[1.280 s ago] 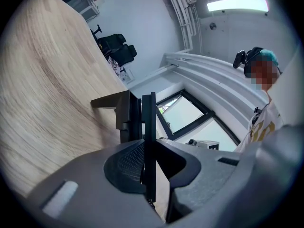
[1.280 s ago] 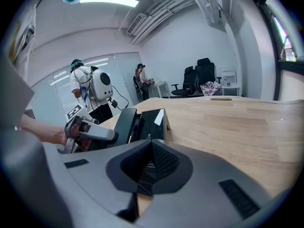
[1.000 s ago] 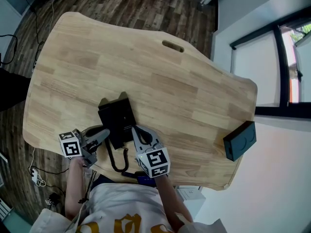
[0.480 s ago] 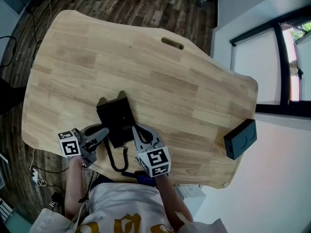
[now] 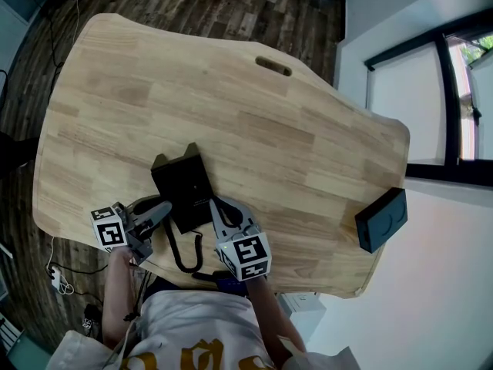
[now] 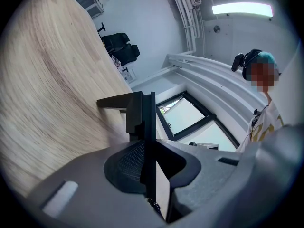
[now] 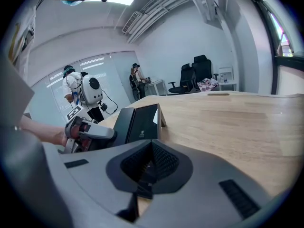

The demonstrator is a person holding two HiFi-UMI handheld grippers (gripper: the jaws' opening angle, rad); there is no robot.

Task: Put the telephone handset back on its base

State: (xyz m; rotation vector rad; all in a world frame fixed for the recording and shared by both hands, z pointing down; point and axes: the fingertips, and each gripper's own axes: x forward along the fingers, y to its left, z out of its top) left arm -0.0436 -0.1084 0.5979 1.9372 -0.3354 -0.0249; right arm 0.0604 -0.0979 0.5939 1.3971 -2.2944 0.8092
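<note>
Near the table (image 5: 308, 129) edge, left claw (image 6: 148, 151) clamps the half-hidden handset (image 6: 142, 112); right claw (image 7: 151, 161) closed.

Telephone (image 5: 183, 187): black, near the table's (image 5: 254, 129) front edge
Left gripper (image 5: 163, 210): at its left side
Right gripper (image 5: 217, 206): at its right side
Box (image 5: 381, 220): dark, right edge

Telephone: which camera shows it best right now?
Head view: the whole black telephone shows from above on the table, cord trailing toward the person. The right gripper view shows one side at a low angle; the left gripper view only a thin edge-on slab.
</note>
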